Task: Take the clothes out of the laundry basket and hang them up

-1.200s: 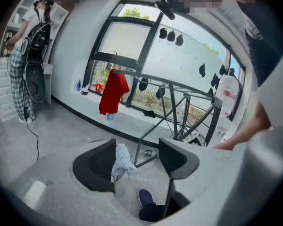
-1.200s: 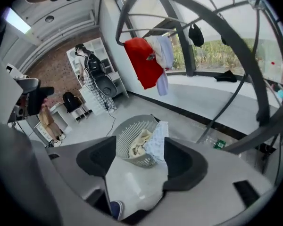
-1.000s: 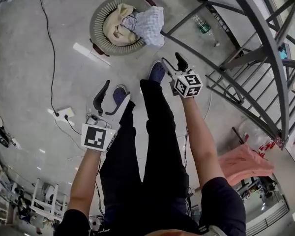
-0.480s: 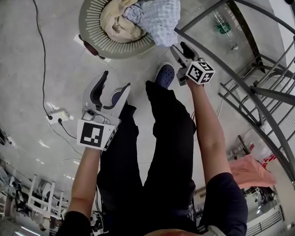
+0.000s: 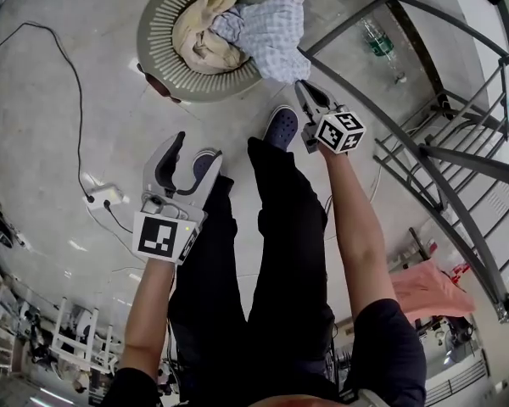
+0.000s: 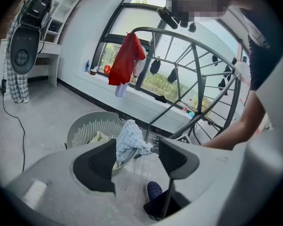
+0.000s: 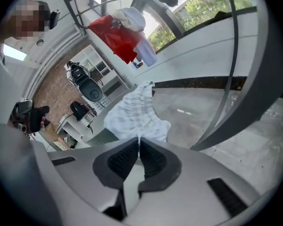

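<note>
Checked cloth [image 5: 271,28]: one, draped over the rim of the laundry basket [image 5: 155,34] on the rack side, with its low corner hanging outside.
Right gripper [image 5: 303,88]: jaws just closed, clenched on that corner.
Beige cloth [image 5: 199,36]: one, inside the basket.
Left gripper [image 5: 199,145]: released and empty, apart from the basket on the person's side.
Open room: bare floor beside the basket, away from the rack.
Drying rack [image 5: 424,151]: one, bars just beside the basket.

clothes [image 5: 205,39] in basket [image 5: 157,45], drying rack [image 5: 471,159] to its right
</note>
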The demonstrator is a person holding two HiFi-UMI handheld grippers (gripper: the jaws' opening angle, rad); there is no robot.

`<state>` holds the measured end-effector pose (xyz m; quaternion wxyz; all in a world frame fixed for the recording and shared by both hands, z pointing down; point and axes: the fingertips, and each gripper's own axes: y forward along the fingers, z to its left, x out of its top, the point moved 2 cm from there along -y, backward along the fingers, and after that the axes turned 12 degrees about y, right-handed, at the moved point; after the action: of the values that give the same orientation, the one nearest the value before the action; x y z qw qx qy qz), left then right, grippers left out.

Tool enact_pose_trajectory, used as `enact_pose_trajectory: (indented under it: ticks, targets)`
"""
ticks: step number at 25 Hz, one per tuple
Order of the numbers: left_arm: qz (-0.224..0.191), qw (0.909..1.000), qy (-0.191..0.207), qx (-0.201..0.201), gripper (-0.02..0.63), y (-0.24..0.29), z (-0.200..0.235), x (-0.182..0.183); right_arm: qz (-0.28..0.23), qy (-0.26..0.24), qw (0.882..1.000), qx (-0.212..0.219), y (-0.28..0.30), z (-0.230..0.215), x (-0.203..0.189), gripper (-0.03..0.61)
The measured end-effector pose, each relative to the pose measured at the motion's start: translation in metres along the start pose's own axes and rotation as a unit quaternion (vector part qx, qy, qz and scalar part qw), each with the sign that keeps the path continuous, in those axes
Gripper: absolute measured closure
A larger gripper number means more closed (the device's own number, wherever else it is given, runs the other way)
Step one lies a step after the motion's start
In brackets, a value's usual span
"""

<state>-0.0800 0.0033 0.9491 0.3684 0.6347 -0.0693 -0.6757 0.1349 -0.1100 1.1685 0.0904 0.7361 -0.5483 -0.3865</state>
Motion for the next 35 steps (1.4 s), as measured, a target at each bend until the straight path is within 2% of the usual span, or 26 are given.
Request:
enact_pose_trajectory:
  ticks: [6, 13, 17, 21, 28, 35]
  targets:
    - [0.012, 0.9997, 0.0, -0.019, 0.341, -0.021, -0.024, 0.042, -0.03, -0.035, 0.999, 0.005, -0.075, 0.069, 0.027, 0.565]
    - [0.021, 0.9989, 0.016, -0.038, 0.341, -0.042, -0.038, 0.098, -0.05, -0.071, 0.993, 0.077, -0.133, 0.181, 0.076, 0.568]
    - [0.019, 0.999, 0.02, -0.035, 0.341, -0.047, -0.032, 0.119, -0.037, -0.099, 0.985, 0.133, -0.145, 0.237, 0.099, 0.569]
    - [0.021, 0.999, 0.019, -0.035, 0.341, -0.054, -0.023, 0.136, -0.028, -0.113, 0.979, 0.17, -0.164, 0.277, 0.115, 0.569]
    - [0.007, 0.9989, 0.031, -0.035, 0.341, -0.077, -0.015, 0.159, -0.053, -0.115, 0.967, 0.22, -0.202, 0.341, 0.158, 0.569]
    - [-0.014, 0.9963, 0.055, -0.064, 0.341, -0.098, -0.006, 0.195, -0.037, -0.157, 0.942, 0.294, -0.257, 0.433, 0.189, 0.569]
